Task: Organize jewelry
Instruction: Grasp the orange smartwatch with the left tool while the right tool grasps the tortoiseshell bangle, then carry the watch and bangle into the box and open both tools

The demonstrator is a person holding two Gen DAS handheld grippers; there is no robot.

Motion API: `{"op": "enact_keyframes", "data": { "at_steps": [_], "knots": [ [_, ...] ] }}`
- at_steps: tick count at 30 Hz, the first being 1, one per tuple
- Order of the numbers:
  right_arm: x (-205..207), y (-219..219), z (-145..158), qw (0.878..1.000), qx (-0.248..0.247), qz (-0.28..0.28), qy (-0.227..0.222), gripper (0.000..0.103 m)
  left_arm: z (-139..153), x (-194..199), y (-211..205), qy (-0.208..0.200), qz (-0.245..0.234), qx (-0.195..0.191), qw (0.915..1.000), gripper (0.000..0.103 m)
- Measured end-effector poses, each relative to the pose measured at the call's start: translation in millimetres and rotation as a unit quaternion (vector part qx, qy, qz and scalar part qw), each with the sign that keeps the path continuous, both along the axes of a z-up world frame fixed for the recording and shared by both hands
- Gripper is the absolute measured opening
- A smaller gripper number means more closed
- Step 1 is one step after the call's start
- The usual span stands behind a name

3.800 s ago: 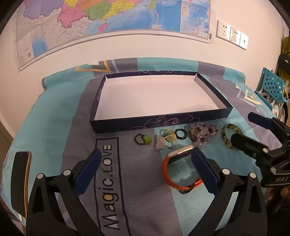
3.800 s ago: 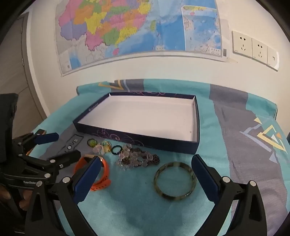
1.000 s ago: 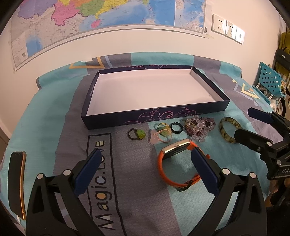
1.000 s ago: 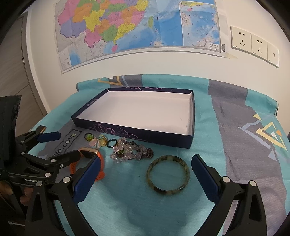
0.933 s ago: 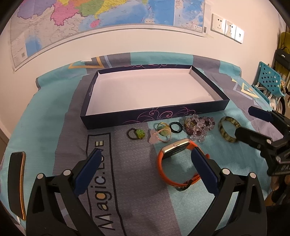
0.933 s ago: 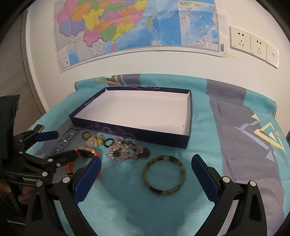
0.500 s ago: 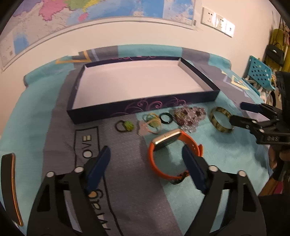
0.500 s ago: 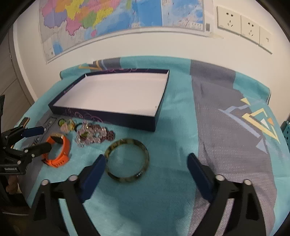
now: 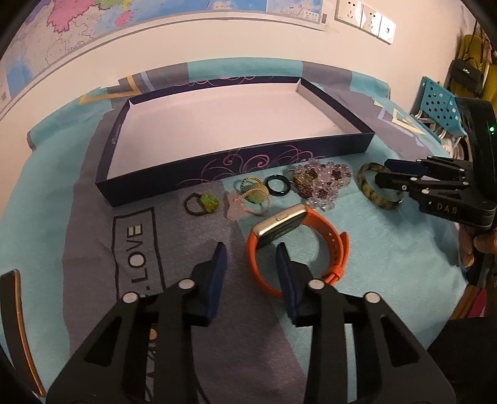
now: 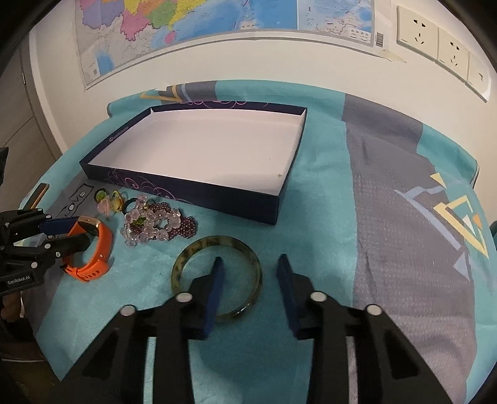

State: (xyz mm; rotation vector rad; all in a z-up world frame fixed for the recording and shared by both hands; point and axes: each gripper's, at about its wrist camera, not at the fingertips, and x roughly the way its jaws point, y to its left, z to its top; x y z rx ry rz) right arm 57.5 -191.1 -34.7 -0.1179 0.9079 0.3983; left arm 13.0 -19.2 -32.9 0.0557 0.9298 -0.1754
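Left wrist view: the left gripper (image 9: pixel 251 258) hangs over the orange watch (image 9: pixel 296 245), its jaws closing and already fairly narrow. One jaw sits inside the band's loop and the other outside it, so the near side of the strap lies between them; I cannot tell whether the pads press on it yet. That straddle looks meant to pinch the strap for a lift into the box (image 9: pixel 236 186), which stands empty just beyond the row of jewelry. The row lies along the box's front wall: a green-stone ring (image 9: pixel 202 203), a pink and green charm (image 9: pixel 248 199), a dark ring (image 9: pixel 278 186) and a bead pile (image 9: pixel 321 183). The cloth (image 9: pixel 93 202) reads "LOVE". Far right, the right gripper (image 9: pixel 394 175) reaches over the bangle (image 9: pixel 377 186); its body is marked "DAS", as far as I can read.

Right wrist view: the right gripper's jaws are closing too, half narrowed. One is inside the bangle (image 10: pixel 217 273), the other outside, with the ring's right side between them, not clearly clamped. Both pieces lie on the cloth, none in the box. The left gripper (image 10: pixel 71 233) at the watch reads "GenRobot.AI". A map (image 10: pixel 217 21) hangs on the wall; its print is too small to read.
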Motion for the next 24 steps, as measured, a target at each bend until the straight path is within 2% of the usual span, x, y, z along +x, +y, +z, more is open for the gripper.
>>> {"op": "enact_keyframes", "data": {
  "at_steps": [2, 4, 10, 14, 21, 24],
  "knots": [
    [1, 0, 0, 1.0, 0.0, 0.005, 0.001, 0.013, 0, 2, -1, -0.001, 0.0, 0.006, 1.0, 0.025],
    [2, -1, 1, 1.0, 0.002, 0.005, 0.003, 0.006, 1, 2, 0, 0.0, -0.004, 0.003, 1.0, 0.013],
    [2, -4, 5, 1.0, 0.026, 0.003, 0.005, 0.006, 4, 3, 6, 0.003, -0.006, -0.015, 0.9999, 0.012],
    [0, -9, 20, 0.998, 0.057, 0.002, -0.006, 0.006, 12, 2, 11, -0.006, -0.011, -0.027, 0.9996, 0.012],
    [10, -2, 48, 0.995, 0.088, 0.016, -0.033, 0.006, 41, 8, 21, -0.037, -0.025, -0.039, 0.9983, 0.012],
    [24, 6, 56, 0.995, 0.089, 0.02, -0.043, 0.006, 57, 19, 27, -0.058, -0.023, -0.03, 0.9976, 0.012]
  ]
}}
